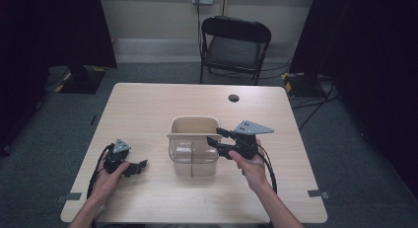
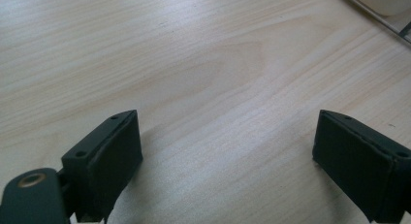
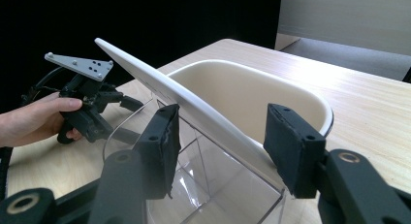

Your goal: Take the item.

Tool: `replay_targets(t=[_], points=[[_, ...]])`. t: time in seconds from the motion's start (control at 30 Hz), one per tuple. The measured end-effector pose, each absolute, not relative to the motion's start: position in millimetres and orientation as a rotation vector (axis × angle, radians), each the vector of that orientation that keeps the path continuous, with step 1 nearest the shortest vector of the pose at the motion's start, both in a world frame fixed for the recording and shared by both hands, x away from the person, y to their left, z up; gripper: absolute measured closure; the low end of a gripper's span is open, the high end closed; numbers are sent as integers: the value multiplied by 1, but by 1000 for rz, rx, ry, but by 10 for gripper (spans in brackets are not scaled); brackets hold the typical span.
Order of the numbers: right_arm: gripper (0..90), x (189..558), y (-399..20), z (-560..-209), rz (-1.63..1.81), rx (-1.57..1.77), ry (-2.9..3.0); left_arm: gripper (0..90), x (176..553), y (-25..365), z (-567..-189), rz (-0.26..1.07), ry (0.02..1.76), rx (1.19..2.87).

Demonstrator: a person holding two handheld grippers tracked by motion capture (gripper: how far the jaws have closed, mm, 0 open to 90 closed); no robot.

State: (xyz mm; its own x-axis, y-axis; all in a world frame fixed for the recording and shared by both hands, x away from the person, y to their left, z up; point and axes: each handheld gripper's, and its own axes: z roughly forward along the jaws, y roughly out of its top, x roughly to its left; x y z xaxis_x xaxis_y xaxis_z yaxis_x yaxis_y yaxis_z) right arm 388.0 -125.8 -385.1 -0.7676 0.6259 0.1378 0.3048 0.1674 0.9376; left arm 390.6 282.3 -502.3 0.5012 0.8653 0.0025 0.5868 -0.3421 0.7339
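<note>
The table is bare light wood apart from one thing near its middle: a clear box with a cream tub seated in its top. All round the box there is free wood: a broad stretch toward the far edge, where a small dark hole sits, and wide strips out to the left and right edges. The near edge lies close behind both forearms. Beyond the far edge stands a black folding chair on grey floor, well apart from the table.

The right gripper is at the box's right side, held in the person's right hand. In the right gripper view its two black jaws straddle the top corner of the box, one pad outside the clear wall, the other over the tub's rim. The jaws are drawn in about as far as they go and appear to be clamped on the rim and wall, though the exact contact of the pads is hard to make out. The tub sits tilted in the box, its flat lip rising to the upper left in that view.

The left gripper rests low over the table at the left, well apart from the box, in the left hand. In the left gripper view its jaws stand wide apart with nothing but bare wood between them.
</note>
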Motion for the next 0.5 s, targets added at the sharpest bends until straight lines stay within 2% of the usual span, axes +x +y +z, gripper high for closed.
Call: replay_targets(t=[0.5], points=[[486,388,-127,-385,1639,897,2165,97,391,282,-502,522,1187,2060]])
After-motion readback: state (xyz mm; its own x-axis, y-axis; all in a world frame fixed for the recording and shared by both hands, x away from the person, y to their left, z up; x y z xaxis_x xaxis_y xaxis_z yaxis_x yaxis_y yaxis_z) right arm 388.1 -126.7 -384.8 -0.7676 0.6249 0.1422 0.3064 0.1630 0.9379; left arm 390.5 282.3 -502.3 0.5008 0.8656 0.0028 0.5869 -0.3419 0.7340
